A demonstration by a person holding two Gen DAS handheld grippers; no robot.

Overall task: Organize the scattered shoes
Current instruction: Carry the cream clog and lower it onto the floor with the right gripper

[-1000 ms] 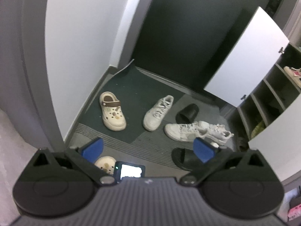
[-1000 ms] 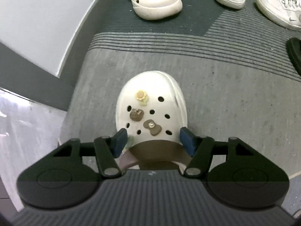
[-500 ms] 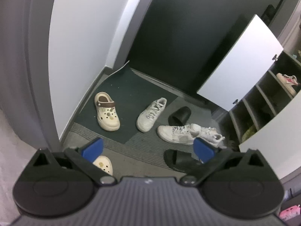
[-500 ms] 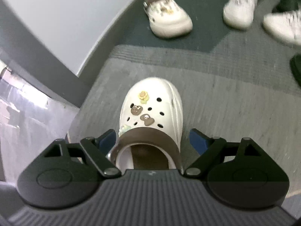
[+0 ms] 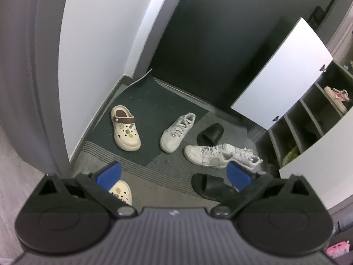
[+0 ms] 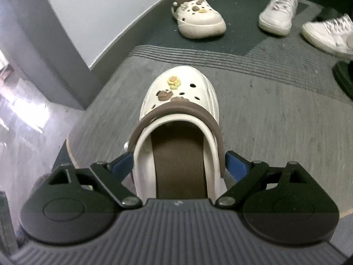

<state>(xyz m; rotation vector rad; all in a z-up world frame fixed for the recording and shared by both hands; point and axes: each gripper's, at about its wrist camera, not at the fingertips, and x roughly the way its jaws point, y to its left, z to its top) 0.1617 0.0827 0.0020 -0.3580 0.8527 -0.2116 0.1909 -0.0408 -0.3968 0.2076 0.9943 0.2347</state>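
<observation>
Right tool straddles a clog at its heel, contact unclear; left tool gapes, empty. Clog's mate, sneakers, slides lie scattered mid-frame.

Smooth matt clog, rough mat

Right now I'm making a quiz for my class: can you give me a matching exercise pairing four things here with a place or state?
Things:
1. near clog
2. far clog
3. black slide
4. pink-trimmed shoe

Places or states:
A. on a cabinet shelf
B. on the dark green mat
C. between the right gripper jaws
D. on grey mat, nearest the camera

Pairs: 1-C, 2-B, 3-D, 4-A
</observation>
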